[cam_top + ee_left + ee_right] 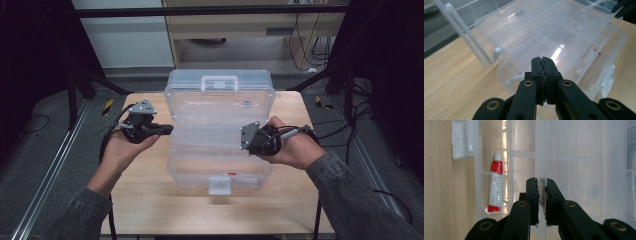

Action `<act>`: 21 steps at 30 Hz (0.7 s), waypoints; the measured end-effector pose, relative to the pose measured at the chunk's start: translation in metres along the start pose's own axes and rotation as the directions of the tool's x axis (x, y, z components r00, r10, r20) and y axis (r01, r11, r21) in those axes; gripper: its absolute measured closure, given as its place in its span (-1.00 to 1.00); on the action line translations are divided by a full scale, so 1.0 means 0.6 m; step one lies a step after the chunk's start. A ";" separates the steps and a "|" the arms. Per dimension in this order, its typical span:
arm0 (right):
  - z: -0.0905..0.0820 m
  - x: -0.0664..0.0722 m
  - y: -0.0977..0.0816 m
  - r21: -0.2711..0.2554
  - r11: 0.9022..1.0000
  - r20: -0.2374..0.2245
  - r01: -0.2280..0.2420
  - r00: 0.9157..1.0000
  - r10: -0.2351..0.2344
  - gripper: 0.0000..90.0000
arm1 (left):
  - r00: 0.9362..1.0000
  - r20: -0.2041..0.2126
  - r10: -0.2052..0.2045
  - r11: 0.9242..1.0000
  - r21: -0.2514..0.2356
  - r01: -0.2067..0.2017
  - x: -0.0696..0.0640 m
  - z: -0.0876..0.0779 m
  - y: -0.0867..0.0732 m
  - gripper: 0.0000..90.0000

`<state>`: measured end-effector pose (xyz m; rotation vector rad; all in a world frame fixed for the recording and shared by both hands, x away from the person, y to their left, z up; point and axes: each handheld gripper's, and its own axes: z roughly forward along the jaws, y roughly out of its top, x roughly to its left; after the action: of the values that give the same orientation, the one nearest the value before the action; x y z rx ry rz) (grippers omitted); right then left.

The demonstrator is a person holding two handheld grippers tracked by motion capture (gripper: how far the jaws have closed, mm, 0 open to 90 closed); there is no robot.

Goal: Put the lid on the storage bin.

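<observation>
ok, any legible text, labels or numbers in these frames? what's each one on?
None can be read.
Red and white tube inside the clear plastic box: rows of small print on its white band, too blurred to read.
The red and white sticker seen through the box wall in the left gripper view: too small to read.
Box latch, handle and the wooden table: no markings visible.

No lettering can be read anywhere. The red and white tube [495,185] lying in the clear plastic box [220,150] carries rows of small print on its white middle band, too fine to make out. A white sticker with a red edge [593,53] shows on the box wall, its print equally illegible.
</observation>
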<state>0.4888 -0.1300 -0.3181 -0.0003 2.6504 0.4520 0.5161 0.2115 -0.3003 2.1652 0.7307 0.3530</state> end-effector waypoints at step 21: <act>0.002 0.008 -0.002 -0.001 1.000 -0.003 0.002 1.000 -0.002 0.83 | 0.996 0.003 -0.088 0.993 -0.074 0.088 0.030 -0.010 0.016 0.99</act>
<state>0.4850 -0.1302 -0.3215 -0.0036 2.6529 0.4533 0.5314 0.2214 -0.2890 2.0560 0.7987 0.3291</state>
